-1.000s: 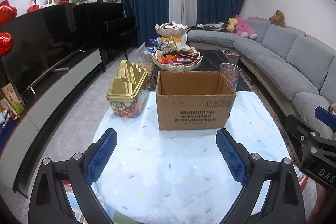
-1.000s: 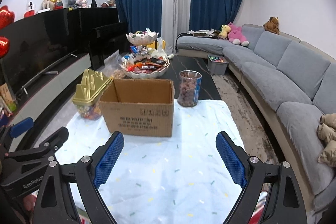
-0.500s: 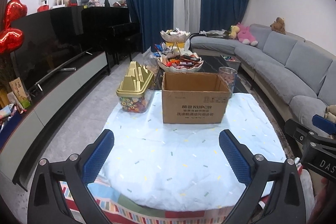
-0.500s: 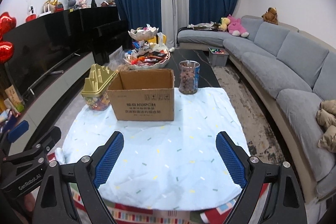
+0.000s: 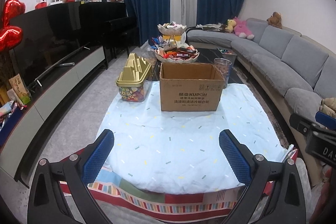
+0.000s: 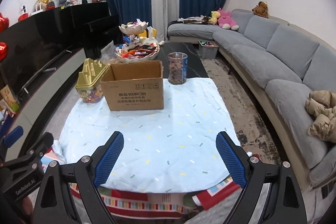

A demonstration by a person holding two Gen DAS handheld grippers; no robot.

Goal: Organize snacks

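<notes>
Both the left gripper (image 5: pixel 167 152) and right gripper (image 6: pixel 169 154), spread wide and empty, have drawn back to the counter's (image 5: pixel 189 140) near edge, leaving the cardboard box (image 5: pixel 190 87), candy jar (image 5: pixel 133 82) and nut jar (image 6: pixel 177 70) along its far edge.

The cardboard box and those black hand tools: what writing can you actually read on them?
"KUPOH": cardboard box, front, large print.
Two rows of Chinese characters beneath it: too blurred to read.
Small handling symbols above it: too small to read.
"DAS", cut off by the frame edge: right gripper.
"GenRobot.AI": left gripper.
</notes>
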